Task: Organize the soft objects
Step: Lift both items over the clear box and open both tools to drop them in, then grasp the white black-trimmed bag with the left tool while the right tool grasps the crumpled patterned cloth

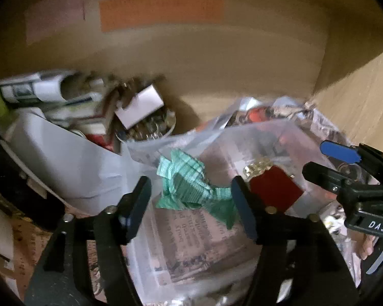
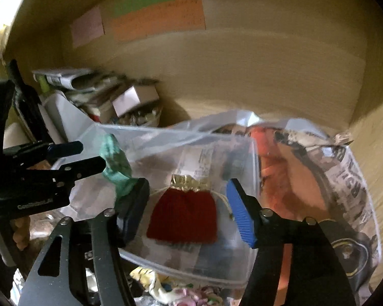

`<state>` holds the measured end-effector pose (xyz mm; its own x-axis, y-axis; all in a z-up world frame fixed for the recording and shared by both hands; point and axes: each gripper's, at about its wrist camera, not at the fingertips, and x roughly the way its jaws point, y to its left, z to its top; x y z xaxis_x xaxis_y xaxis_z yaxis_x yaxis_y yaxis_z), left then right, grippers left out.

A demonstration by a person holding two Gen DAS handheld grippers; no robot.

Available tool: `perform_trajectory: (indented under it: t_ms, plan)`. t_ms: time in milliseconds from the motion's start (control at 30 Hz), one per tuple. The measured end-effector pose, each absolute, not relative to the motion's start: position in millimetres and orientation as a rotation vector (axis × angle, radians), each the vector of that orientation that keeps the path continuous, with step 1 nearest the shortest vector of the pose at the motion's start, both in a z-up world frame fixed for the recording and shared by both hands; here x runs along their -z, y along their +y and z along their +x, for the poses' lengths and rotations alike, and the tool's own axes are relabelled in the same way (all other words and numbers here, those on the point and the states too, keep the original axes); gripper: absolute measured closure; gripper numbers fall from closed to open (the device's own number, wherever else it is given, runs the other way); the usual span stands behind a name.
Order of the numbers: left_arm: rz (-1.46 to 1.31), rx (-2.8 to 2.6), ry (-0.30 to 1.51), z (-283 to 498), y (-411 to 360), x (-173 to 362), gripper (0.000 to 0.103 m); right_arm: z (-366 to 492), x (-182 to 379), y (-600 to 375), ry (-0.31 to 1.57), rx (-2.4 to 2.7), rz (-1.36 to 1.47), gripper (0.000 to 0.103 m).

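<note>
A crumpled green cloth (image 1: 189, 186) lies on a clear plastic container (image 1: 242, 153) on a wooden shelf; it also shows in the right wrist view (image 2: 117, 168). My left gripper (image 1: 191, 204) is open, its fingers on either side of the cloth, just above it. A small red pouch with a gold top (image 2: 183, 214) lies on the same container (image 2: 166, 137); it also shows in the left wrist view (image 1: 275, 188). My right gripper (image 2: 189, 209) is open, its fingers astride the pouch. Each gripper shows in the other's view, right (image 1: 326, 160) and left (image 2: 86, 158).
A clear bag with newspaper and an orange item (image 2: 306, 173) lies at the right. A pile of boxes and papers (image 1: 71, 107) sits at the left. The wooden back wall carries orange (image 1: 160, 10), green and pink labels. A side wall (image 1: 365, 102) closes the right.
</note>
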<state>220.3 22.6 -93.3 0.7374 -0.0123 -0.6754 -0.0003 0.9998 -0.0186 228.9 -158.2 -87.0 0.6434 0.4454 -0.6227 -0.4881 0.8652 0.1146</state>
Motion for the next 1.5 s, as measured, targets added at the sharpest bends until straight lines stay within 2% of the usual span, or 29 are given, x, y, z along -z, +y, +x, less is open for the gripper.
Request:
perform_trajectory:
  t_ms: [100, 233, 300, 433, 867, 1033, 1200, 1333, 1400, 1433, 1467, 1500]
  plan:
    - [-0.008, 0.01, 0.676, 200.4, 19.8, 76.6, 0.026, 212.0, 70.8, -166.5, 0.619, -0.513, -0.062, 0.028]
    - [-0.006, 0.032, 0.593, 168.0, 13.9, 57.2, 0.015, 192.9, 56.8, -175.9, 0.56, -0.507, -0.061, 0.026]
    - [-0.009, 0.039, 0.573, 157.8, 12.3, 53.8, 0.01, 183.3, 53.4, -181.5, 0.541, -0.507, -0.053, 0.022]
    - [-0.007, 0.065, 0.563, 136.0, 7.4, 55.9, 0.009, 167.5, 54.6, -190.2, 0.523, -0.492, -0.055, 0.02]
    - [-0.039, 0.137, 0.666, 110.2, -12.5, 104.8, 0.01, 144.7, 95.7, -211.9, 0.627, -0.475, 0.003, 0.02]
    - [-0.039, 0.172, 0.706, 112.1, -21.8, 119.6, 0.031, 148.4, 113.6, -210.6, 0.674, -0.484, 0.012, 0.021]
    - [-0.048, 0.191, 0.751, 121.3, -26.5, 132.1, 0.041, 154.5, 122.1, -205.5, 0.703, -0.512, 0.013, 0.034]
    - [-0.043, 0.213, 0.769, 127.6, -29.0, 139.1, 0.042, 159.9, 128.6, -199.3, 0.719, -0.527, 0.008, 0.043]
    - [-0.037, 0.216, 0.767, 130.2, -29.3, 139.4, 0.042, 163.1, 131.4, -196.8, 0.73, -0.533, 0.008, 0.055]
    - [-0.035, 0.222, 0.763, 130.4, -29.9, 139.3, 0.047, 164.0, 133.3, -195.2, 0.738, -0.536, 0.005, 0.058]
    - [-0.035, 0.224, 0.762, 130.7, -30.0, 139.3, 0.052, 164.1, 134.3, -194.0, 0.738, -0.538, 0.003, 0.068]
    - [-0.035, 0.224, 0.765, 131.3, -29.3, 139.3, 0.062, 164.0, 134.8, -193.1, 0.738, -0.537, -0.001, 0.078]
